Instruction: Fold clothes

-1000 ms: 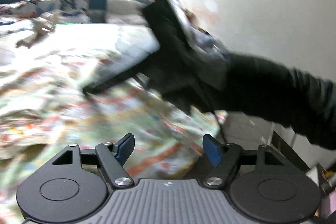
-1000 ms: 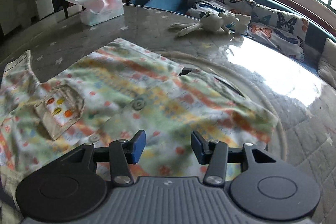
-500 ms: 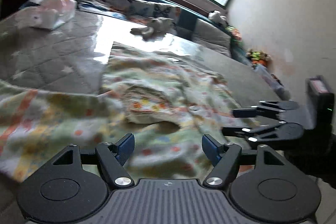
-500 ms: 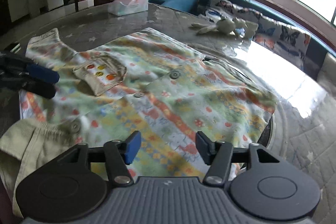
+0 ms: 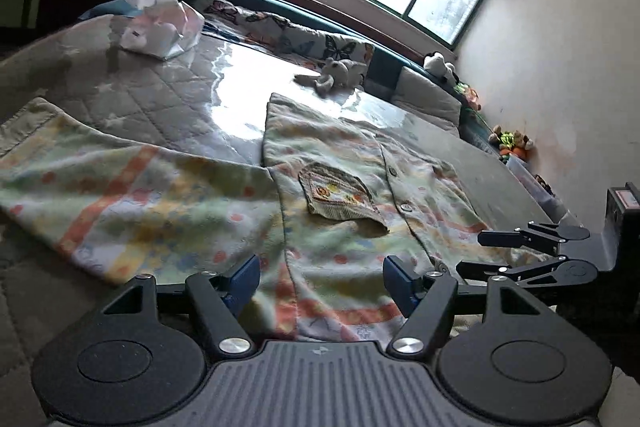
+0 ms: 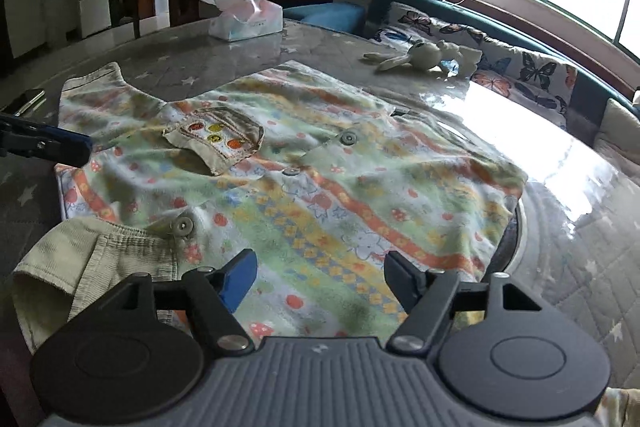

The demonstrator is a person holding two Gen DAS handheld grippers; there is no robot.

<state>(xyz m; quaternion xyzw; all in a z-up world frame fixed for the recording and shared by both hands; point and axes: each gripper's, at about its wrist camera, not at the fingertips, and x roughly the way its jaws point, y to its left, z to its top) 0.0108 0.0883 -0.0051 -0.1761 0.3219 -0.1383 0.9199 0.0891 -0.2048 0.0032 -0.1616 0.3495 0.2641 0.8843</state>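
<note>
A child's button shirt [image 6: 320, 187] with a coloured print, a chest pocket [image 6: 216, 137] and a ribbed collar [image 6: 72, 267] lies spread flat on the round table [image 6: 560, 227]. It also shows in the left wrist view [image 5: 340, 207], one sleeve [image 5: 100, 187] stretched to the left. My left gripper [image 5: 320, 279] is open and empty, low over the shirt's near edge; its fingers [image 6: 60, 147] show at the left of the right wrist view. My right gripper [image 6: 318, 279] is open and empty above the shirt's shoulder; it also shows at the right of the left wrist view [image 5: 480, 251].
A tissue pack [image 6: 244, 15] and a plush rabbit [image 6: 420, 57] sit on the far side of the table. A dark phone [image 6: 24, 101] lies at the left edge. A sofa with butterfly cushions [image 6: 520, 67] runs under the window.
My left gripper swung from a blurred view of the arm round to face the shirt and settled lower. My right gripper drew back slightly toward the collar. Both stayed open.
</note>
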